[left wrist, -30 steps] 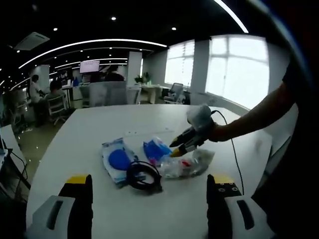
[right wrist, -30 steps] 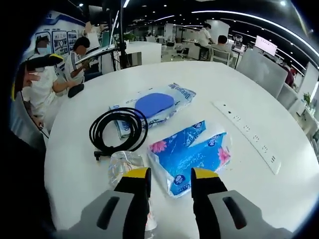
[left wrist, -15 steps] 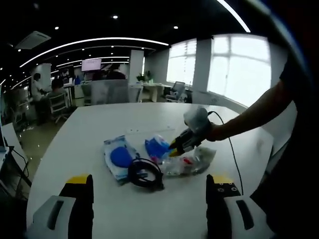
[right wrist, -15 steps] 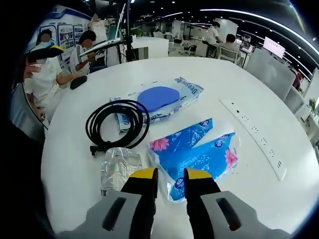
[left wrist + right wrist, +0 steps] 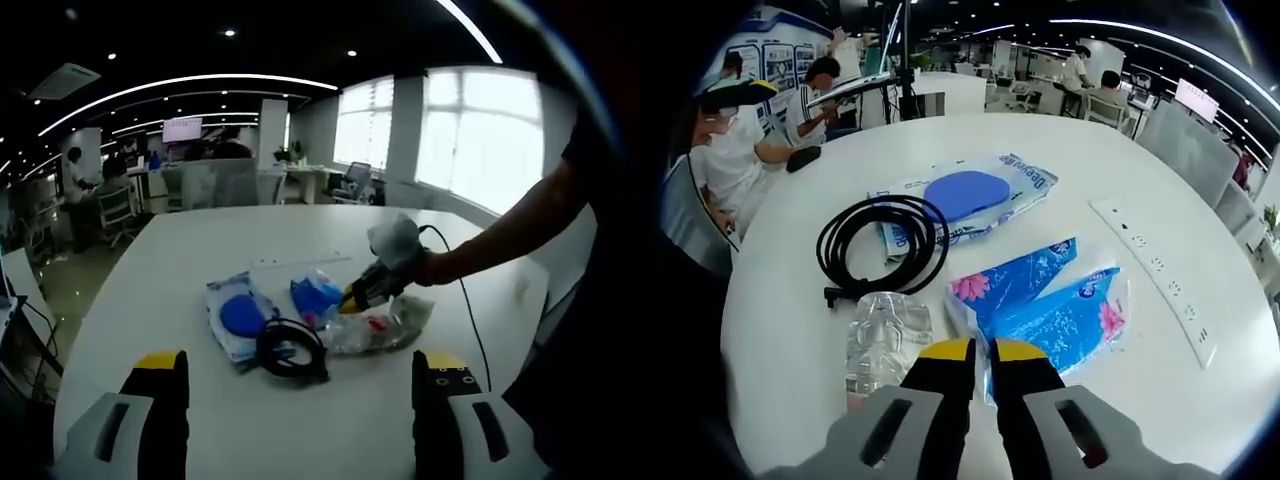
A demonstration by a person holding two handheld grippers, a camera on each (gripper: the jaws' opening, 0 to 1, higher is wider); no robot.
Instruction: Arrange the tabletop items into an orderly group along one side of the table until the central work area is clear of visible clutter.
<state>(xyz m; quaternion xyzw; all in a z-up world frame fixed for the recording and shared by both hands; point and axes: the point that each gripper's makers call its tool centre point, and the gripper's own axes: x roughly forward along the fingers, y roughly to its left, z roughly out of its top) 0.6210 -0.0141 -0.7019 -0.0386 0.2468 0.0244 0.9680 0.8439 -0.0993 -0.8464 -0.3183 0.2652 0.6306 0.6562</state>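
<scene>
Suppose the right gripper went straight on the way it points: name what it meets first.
The right gripper, jaws nearly shut, sits at the near edge of the blue tissue pack, so that pack comes first. The jaws may already pinch its wrapper; contact is unclear.

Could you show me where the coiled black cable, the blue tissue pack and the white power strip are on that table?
Coiled black cable (image 5: pixel 883 248): right gripper view, on the loop's left side.
Blue tissue pack (image 5: pixel 1055 318): right gripper view, on its blue wrapper.
White power strip (image 5: pixel 1155 280): right gripper view, mid-length on its top face.
</scene>
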